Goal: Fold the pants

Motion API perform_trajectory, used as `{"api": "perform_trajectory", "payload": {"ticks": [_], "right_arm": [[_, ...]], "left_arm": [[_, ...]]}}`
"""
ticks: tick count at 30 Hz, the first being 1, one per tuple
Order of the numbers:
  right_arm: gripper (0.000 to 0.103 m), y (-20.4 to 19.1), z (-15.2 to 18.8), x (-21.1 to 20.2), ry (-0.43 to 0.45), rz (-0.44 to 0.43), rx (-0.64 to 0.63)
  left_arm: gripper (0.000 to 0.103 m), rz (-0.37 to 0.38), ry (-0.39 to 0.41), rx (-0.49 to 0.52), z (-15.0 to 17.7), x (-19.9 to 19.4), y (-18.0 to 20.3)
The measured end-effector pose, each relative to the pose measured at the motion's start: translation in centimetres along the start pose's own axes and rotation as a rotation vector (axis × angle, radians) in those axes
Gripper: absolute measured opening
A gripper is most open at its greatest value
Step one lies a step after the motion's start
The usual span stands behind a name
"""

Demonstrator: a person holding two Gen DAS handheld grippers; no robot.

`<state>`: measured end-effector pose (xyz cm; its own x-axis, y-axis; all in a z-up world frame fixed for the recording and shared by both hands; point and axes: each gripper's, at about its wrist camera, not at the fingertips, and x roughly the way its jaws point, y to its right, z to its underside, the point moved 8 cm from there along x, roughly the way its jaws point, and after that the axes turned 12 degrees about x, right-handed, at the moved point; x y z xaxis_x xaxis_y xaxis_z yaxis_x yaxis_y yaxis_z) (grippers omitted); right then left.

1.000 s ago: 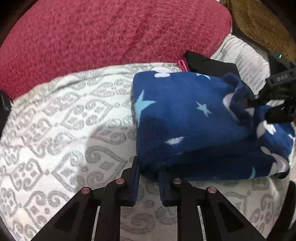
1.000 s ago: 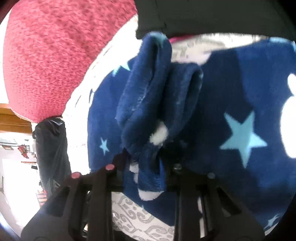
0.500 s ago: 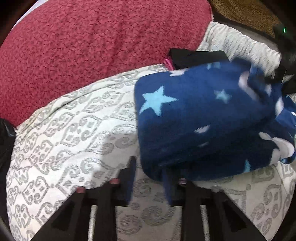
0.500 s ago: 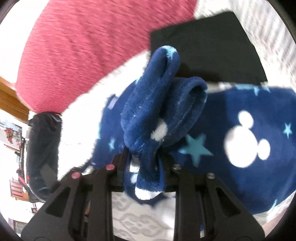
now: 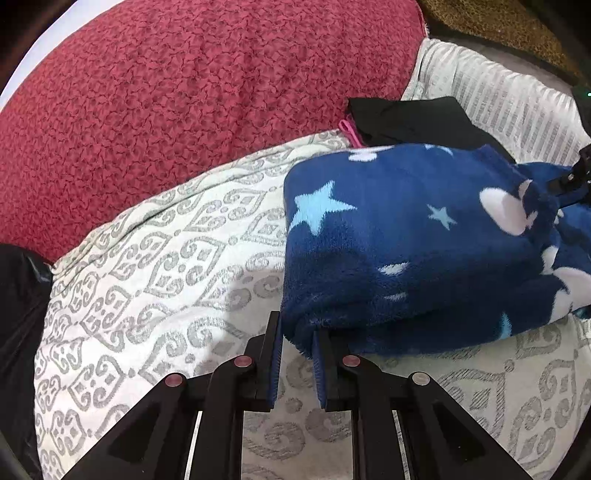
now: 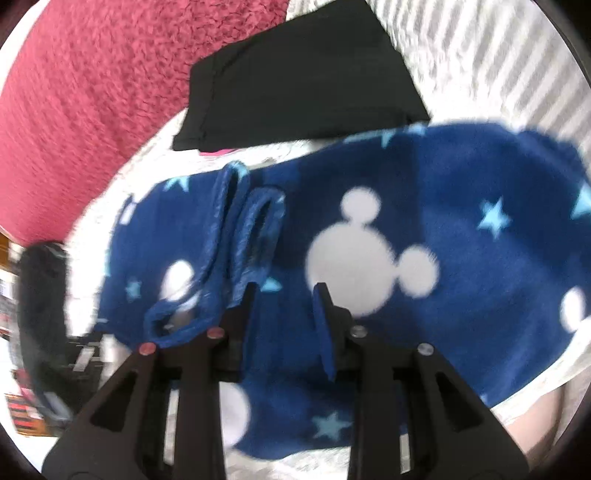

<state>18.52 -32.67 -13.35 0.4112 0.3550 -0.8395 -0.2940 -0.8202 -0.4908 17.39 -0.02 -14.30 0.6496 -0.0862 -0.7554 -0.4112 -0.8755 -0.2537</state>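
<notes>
The largest item in view is a red textured blanket [image 5: 192, 96] filling the far side of the left wrist view, bordering a white bedspread [image 5: 147, 288] printed with grey scroll motifs, which serves as the work surface. A pale grey striped cushion [image 5: 517, 99] lies at the far right, with brown fabric [image 5: 498, 22] beyond it. The pants [image 5: 406, 251], navy fleece with light-blue stars and white mouse-head shapes, lie folded into a thick bundle on the bedspread, right of centre in the left wrist view and filling most of the right wrist view. A folded black garment [image 6: 295, 77] rests just behind the pants, touching the striped cushion, with a sliver of pink cloth [image 5: 349, 131] under its edge. The left gripper [image 5: 297, 350] is nearly closed, its pads pinching the near corner of the pants. The right gripper [image 6: 284, 295] stands over the top layer; its jaws have just been opening, a clear gap shows between them, and no cloth is pinched, the bunched hem now lying loose just left of its left finger. The right wrist view is blurred.
</notes>
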Motion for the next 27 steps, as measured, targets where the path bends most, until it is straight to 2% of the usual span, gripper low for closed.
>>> {"api": "perform_trajectory", "payload": {"ticks": [2, 4, 7, 8, 9, 11, 12, 14, 17, 19, 21, 22, 27], "right_arm": [[0.032, -0.6, 0.4, -0.2, -0.001, -0.043, 0.005], [0.034, -3.2, 1.0, -0.3, 0.013, -0.083, -0.04], [0.056, -6.1, 2.0, -0.2, 0.013, -0.126, -0.112], [0.068, -7.1, 2.4, 0.0, 0.015, -0.129, -0.14], [0.074, -7.8, 2.9, 0.4, 0.018, -0.118, -0.168], [0.074, -8.1, 3.7, 1.7, 0.001, -0.046, -0.215], [0.074, -7.3, 4.2, 2.9, -0.03, 0.024, -0.222], [0.074, -4.1, 5.1, 4.0, -0.085, 0.102, -0.171], [0.073, -1.9, 4.9, 3.9, -0.082, -0.017, -0.069], [0.073, -1.2, 4.9, 3.1, -0.068, -0.012, -0.049], [0.073, -0.2, 4.6, 1.8, -0.013, 0.069, -0.053], [0.073, 0.0, 4.4, 1.5, 0.003, 0.082, -0.056], [0.073, 2.1, 4.7, -1.5, 0.042, -0.01, 0.017]], "left_arm": [[0.014, 0.004, -0.008, -0.014, 0.2, 0.1, 0.2], [0.015, 0.006, -0.01, -0.019, 0.2, 0.0, 0.2], [0.015, 0.007, -0.011, -0.022, 0.0, -0.1, 0.1], [0.015, 0.007, -0.013, -0.023, 0.1, -0.1, 0.1], [0.016, 0.007, -0.015, -0.024, 0.1, 0.0, 0.1], [0.016, 0.008, -0.02, -0.025, 0.2, 0.1, 0.1], [0.016, 0.009, -0.021, -0.026, 0.3, 0.1, 0.1], [0.017, 0.017, -0.023, -0.023, 0.4, 0.2, 0.2], [0.017, 0.002, -0.026, -0.003, 0.5, 0.2, 0.4], [0.017, -0.007, -0.03, -0.004, 0.5, 0.3, 0.3], [0.019, -0.006, -0.03, -0.016, 0.5, 0.3, 0.1], [0.02, -0.011, -0.03, -0.018, 0.5, 0.3, 0.0], [0.021, -0.05, -0.034, 0.006, 0.2, 0.3, -0.1]]}}
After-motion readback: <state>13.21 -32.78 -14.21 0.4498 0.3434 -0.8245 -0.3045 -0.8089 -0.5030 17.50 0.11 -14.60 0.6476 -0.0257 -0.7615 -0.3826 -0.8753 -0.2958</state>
